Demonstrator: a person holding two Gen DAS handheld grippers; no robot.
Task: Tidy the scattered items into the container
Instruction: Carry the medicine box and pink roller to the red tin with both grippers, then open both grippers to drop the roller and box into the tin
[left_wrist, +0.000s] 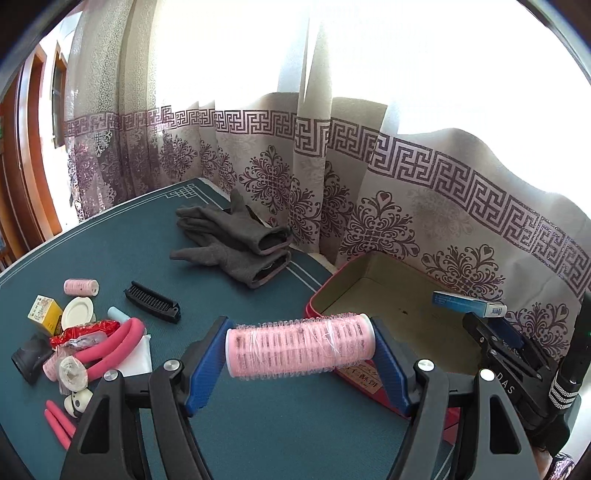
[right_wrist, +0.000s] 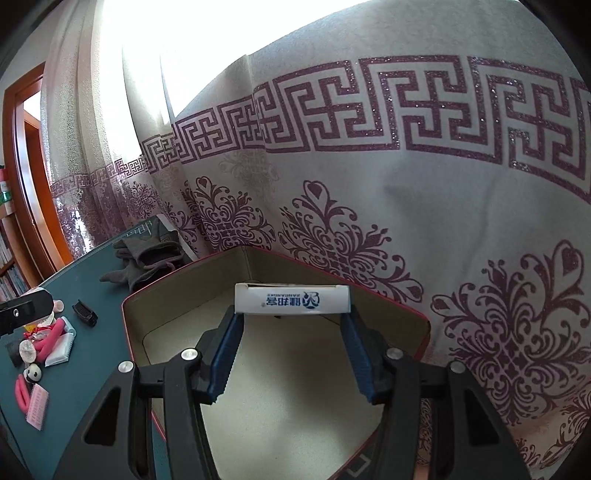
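Left wrist view: a pink roller (left_wrist: 300, 345) is gripped end to end between the blue pads of the left gripper (left_wrist: 300, 347), whose jaws stand fairly wide around it. It is held above the green table (left_wrist: 122, 251), just beside the near rim of the red box (left_wrist: 325, 291). Grey gloves (left_wrist: 236, 240) are seen lying further back by the curtain (left_wrist: 424, 184), with a black comb (left_wrist: 152, 302) nearer. A cluster of small things (a second roller (left_wrist: 81, 287), a yellow carton (left_wrist: 45, 314), a white dish (left_wrist: 77, 312), pink foam sticks (left_wrist: 110, 352)) is left well apart on the table's left side.

In the right wrist view, a white packet (right_wrist: 292, 300) is clamped across its length by the right gripper (right_wrist: 292, 314), jaws about half open on it. It is held above the box's bare floor (right_wrist: 280, 354).
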